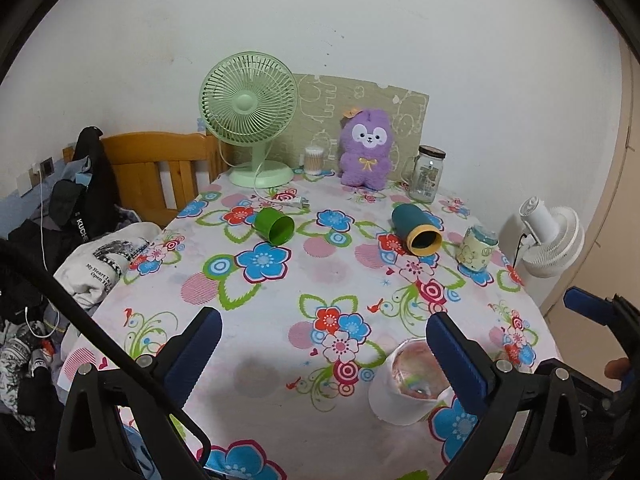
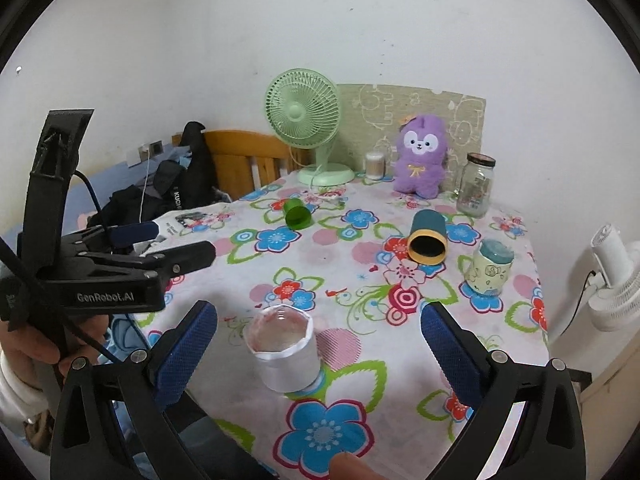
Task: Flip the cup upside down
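Black plastic left gripper (image 2: pixel 176 246) marked "GenRobot.AI", blue textured pads (image 2: pixel 184 354), silver screws, black cable, perhaps a white sleeve (image 2: pixel 16 396)

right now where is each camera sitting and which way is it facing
Left wrist: on the left gripper, above the near table edge, facing the wall and green fan; its open blue fingers show, and the right gripper's tip at right.
Right wrist: on the right gripper, facing the same way; its open fingers frame the white cup, with the left gripper and a hand at left.
Shared: floral table, white cup, fan.
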`<state>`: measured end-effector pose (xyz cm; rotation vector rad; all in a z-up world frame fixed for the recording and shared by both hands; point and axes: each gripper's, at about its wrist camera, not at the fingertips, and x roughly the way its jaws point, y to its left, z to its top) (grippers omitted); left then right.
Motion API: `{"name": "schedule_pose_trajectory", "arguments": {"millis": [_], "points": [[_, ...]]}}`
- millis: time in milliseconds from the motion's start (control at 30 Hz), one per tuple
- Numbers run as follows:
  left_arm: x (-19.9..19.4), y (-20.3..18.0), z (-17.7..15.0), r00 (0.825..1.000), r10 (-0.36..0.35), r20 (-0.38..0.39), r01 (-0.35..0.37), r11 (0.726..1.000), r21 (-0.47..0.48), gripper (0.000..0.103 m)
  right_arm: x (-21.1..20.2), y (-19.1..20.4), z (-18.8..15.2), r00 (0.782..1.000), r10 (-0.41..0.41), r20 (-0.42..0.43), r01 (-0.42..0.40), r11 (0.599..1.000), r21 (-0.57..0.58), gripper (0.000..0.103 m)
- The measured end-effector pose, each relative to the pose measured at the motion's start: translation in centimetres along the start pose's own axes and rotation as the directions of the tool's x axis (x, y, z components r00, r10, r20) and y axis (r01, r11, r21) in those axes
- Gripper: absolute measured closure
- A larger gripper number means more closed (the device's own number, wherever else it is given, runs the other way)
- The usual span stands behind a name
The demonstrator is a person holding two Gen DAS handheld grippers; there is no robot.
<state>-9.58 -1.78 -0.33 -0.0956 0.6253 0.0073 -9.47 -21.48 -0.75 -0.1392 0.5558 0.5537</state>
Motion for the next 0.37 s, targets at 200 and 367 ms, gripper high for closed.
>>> {"name": "schedule_pose_trajectory", "arguments": {"millis": [200,367], "points": [[0.2,-0.07,-0.42,1.0,-0.006,-0.009,0.006,1.0,0.021,0.0,0.67,-0.24,-0.11,1.0,0.025,-0.018,-0.024,0.999,0.04,0.0],[0.17,-0.06,-0.51,1.0,-0.01,-0.009,0.011,1.0,0.022,0.0,0.88,-0.41,-0.26,0.999,0.033,-0.028,-0.032,0.998,0.058,0.0]]}}
